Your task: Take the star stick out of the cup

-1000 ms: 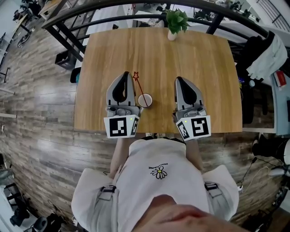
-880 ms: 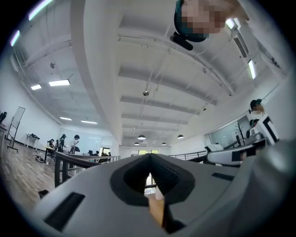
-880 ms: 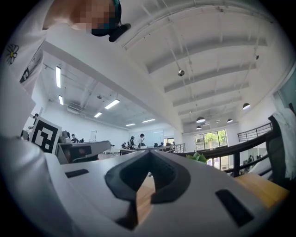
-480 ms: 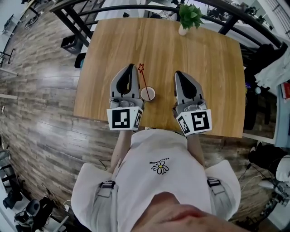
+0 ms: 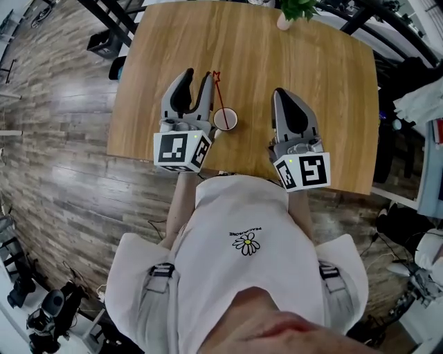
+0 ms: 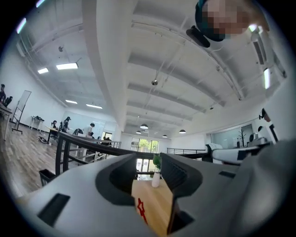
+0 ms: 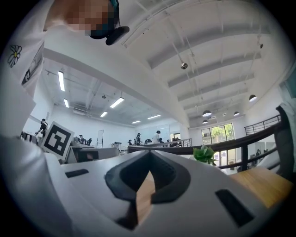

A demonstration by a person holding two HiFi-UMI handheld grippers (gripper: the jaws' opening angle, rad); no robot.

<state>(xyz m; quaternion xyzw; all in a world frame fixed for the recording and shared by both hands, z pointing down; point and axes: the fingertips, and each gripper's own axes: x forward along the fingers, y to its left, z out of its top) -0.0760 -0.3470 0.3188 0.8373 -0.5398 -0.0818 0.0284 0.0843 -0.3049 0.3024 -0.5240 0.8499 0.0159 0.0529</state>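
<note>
A small white cup (image 5: pixel 224 119) stands on the wooden table (image 5: pixel 325 76) near its front edge. A thin red stick leans out of it up and to the left and ends in a red star (image 5: pixel 215 75). My left gripper (image 5: pixel 196 76) lies just left of the cup. Its jaws are opening and the pads press on nothing. The star sits right beside its right fingertip. In the left gripper view the star (image 6: pixel 140 209) shows low in the gap of the left gripper (image 6: pixel 148 159). My right gripper (image 5: pixel 279 92) rests right of the cup, shut and empty, and its tips (image 7: pixel 150 155) meet.
A potted plant (image 5: pixel 294 10) in a white vase stands at the table's far edge, also visible as a plant (image 6: pixel 156 175) and plant (image 7: pixel 203 153). Black railings run behind the table. A jacket (image 5: pixel 422 97) hangs off to the right. The person's torso is against the near edge.
The left gripper's jaws, shut before, now stand apart, with the star close by its right fingertip. The right gripper has stayed shut beside the cup.
</note>
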